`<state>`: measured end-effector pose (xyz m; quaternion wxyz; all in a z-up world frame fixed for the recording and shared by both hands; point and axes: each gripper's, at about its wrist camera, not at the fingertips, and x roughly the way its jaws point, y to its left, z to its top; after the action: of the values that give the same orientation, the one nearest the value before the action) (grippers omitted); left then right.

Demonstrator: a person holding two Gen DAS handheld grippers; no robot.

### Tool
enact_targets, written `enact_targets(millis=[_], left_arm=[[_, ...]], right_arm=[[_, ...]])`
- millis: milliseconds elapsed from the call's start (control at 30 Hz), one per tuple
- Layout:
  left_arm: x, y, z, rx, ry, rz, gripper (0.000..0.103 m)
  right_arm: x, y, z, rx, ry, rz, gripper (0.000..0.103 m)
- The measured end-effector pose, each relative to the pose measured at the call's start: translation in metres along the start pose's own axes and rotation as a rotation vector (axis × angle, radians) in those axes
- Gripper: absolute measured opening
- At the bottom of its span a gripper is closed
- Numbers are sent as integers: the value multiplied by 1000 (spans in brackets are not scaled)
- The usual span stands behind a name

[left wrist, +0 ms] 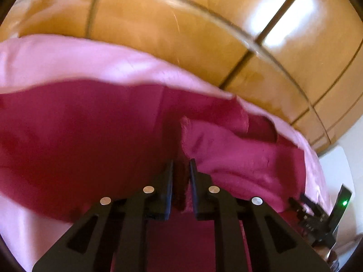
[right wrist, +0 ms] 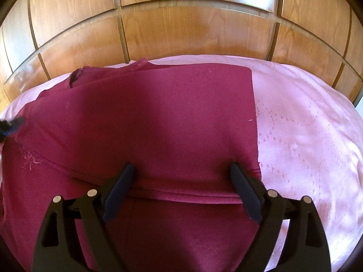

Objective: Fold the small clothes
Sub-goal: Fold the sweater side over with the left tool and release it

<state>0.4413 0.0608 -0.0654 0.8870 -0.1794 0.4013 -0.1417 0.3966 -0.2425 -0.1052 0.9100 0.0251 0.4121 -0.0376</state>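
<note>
closest in, the left gripper (left wrist: pixel 181 165) has its jaws nearly together, pinching a bunched ridge of the maroon garment (left wrist: pixel 79 136), so that side's got a real hold. the right gripper (right wrist: pixel 182 170) is spread wide, hovering over the garment's near hem with nothing between the pads. can't tell if the tips touch the cloth.

past the fingers, the garment lies mostly flat on the pink bedspread (right wrist: pixel 306 124), its long straight edge running away from the right gripper toward the wooden headboard (right wrist: pixel 192 34). the collar end sits at the far left, nearer the left hand's side.

my guess is the next fold hinges on that near hem lying crosswise right under the open right jaws, so the right hand is best placed to grab it.
</note>
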Motion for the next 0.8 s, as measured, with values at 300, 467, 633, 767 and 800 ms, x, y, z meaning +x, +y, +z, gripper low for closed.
enact_targets(millis=[300, 467, 633, 767, 800], left_arm=[[20, -62, 18, 139, 4, -47, 13], [67, -24, 10, 68, 70, 92, 10], [47, -6, 7, -9, 58, 50, 3], [13, 3, -4, -29, 52, 24, 3], [7, 9, -6, -46, 52, 23, 3]], right_arm=[[0, 2, 0, -6, -5, -8, 87], [1, 2, 0, -3, -5, -3, 88], [2, 1, 0, 4, -6, 3, 88], [2, 3, -2, 6, -7, 0, 88], [2, 3, -2, 7, -7, 0, 88]])
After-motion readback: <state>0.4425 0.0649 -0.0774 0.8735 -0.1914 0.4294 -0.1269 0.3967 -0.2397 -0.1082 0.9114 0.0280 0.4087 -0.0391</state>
